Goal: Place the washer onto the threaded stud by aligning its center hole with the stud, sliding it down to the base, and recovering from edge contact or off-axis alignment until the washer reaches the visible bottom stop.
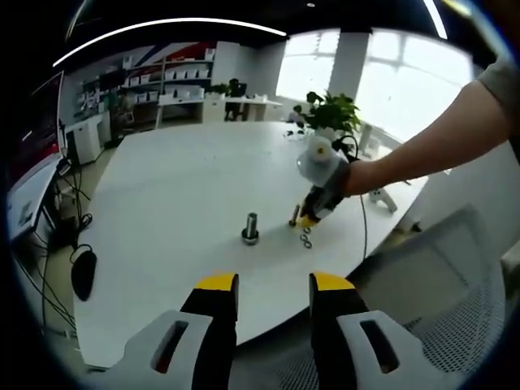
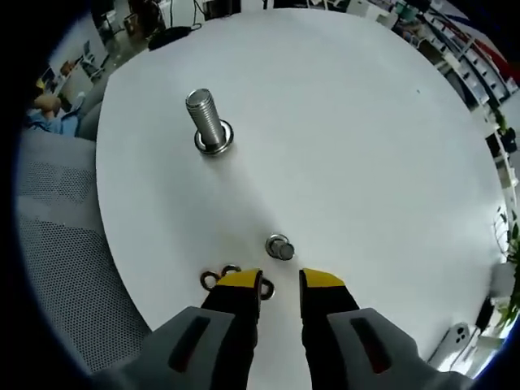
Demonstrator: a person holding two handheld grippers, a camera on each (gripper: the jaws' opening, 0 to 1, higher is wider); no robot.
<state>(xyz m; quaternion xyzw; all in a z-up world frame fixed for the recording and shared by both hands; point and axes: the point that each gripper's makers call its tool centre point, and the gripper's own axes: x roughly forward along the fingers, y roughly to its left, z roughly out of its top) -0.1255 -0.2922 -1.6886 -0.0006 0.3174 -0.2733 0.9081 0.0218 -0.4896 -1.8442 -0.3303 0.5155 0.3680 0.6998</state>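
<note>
Right gripper view carries the relation that matters: the right gripper [image 2: 280, 284] hangs low over the white table [image 2: 366, 122], jaws a narrow gap apart and holding nothing, with loose washers [image 2: 219, 278] lying flat just beside its left jaw tip, at lower centre of the frame. 1 is partly hidden by that jaw, so I cannot tell how many there are. A short upright bolt [image 2: 280, 248] stands just above the jaw tips. The threaded stud [image 2: 209, 120] stands in the upper left, well apart, long axis upright, ridged grey metal on a round flange base.

In the left gripper view the left gripper [image 1: 273, 296] sits at the bottom edge, open and empty, far from the stud [image 1: 250, 227]; the right one is nearer the washers [image 1: 306, 239]. They look thin, smooth and ring-shaped, likely awkward to pinch off a flat, slick tabletop.
</note>
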